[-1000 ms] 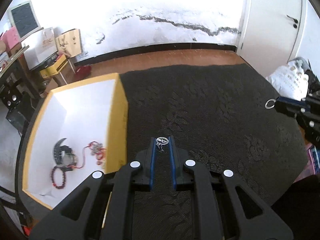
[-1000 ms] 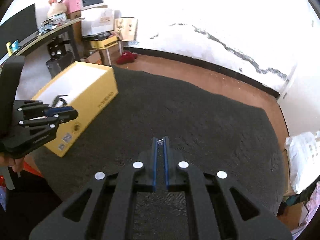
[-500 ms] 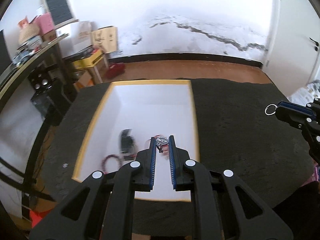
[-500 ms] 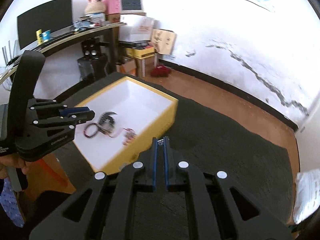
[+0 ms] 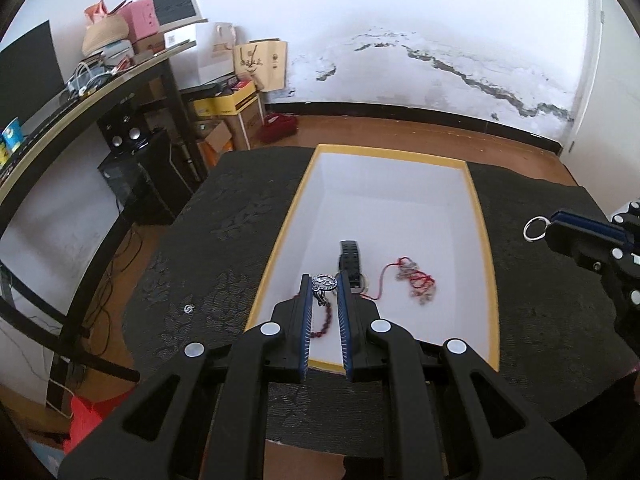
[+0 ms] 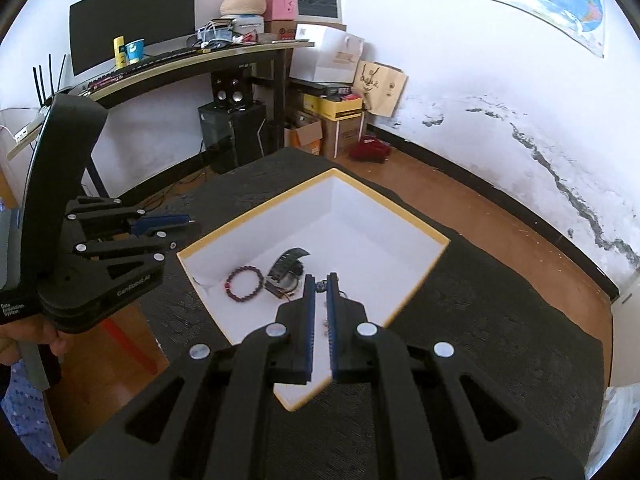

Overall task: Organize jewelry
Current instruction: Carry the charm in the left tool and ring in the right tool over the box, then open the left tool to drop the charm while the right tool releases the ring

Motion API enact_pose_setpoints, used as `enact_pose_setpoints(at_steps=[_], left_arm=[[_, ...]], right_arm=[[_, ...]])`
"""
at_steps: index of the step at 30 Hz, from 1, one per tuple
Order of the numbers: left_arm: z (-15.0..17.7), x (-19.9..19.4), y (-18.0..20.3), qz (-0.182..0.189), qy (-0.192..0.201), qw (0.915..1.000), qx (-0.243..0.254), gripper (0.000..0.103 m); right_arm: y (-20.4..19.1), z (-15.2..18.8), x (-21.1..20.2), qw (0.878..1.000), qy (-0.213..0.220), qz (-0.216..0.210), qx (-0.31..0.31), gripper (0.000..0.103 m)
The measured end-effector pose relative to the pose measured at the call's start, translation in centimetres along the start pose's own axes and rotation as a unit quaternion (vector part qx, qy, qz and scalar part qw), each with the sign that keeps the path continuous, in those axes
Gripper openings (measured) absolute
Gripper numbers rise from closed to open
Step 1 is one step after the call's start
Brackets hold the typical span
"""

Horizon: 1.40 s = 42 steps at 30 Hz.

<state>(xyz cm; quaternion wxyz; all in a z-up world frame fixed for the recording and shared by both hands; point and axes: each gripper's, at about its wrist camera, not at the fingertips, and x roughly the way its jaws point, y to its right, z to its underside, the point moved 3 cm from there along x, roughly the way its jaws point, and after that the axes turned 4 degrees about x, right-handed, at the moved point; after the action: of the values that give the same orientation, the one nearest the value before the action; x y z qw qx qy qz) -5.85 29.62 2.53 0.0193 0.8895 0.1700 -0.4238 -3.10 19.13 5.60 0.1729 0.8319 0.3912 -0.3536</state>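
Both grippers are showing black angular frames with triangular cut-outs, round silver screw heads and blue ribbed finger pads (image 5: 305,320). The left gripper (image 6: 188,222) is wearing white lettering on its side, its hand (image 6: 24,344) showing beside blue patterned fabric.

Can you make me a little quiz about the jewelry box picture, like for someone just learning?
1. True or false: the left gripper is shut on a silver pendant.
2. What does the right gripper pinch? A) a silver ring B) a watch C) a bead bracelet
3. Which dark, round thing lies beside the watch inside the yellow-rimmed box?

Key: 1 true; 2 A; 3 the bead bracelet.
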Motion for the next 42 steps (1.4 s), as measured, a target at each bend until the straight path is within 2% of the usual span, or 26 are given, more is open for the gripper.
enact_pose_setpoints(at_steps=[8, 24, 34, 42], left_arm=[[0.1, 2.8, -1.6, 0.005, -0.012, 0.9999, -0.011, 0.012], [0.9, 10.5, -1.1, 0.019, -0.050, 0.9983, -0.021, 0.012], [1.3, 12.6, -1.2, 0.021, -0.062, 0.9976, -0.024, 0.013], [1.4, 13.3, -1.2, 0.022, -0.068, 0.9972, -0.024, 0.013]], right_arm=[[-0.6, 0.1, 3.7, 1.000, -0.024, -0.004, -0.003, 0.006], [0.9, 1.2, 10.3, 0.997, -0.075, 0.005, 0.010, 0.006], [1.4, 1.4, 12.8, 0.996, -0.092, 0.008, 0.017, 0.006], [1.9, 1.5, 13.2, 0.995, -0.092, -0.001, 0.031, 0.006]])
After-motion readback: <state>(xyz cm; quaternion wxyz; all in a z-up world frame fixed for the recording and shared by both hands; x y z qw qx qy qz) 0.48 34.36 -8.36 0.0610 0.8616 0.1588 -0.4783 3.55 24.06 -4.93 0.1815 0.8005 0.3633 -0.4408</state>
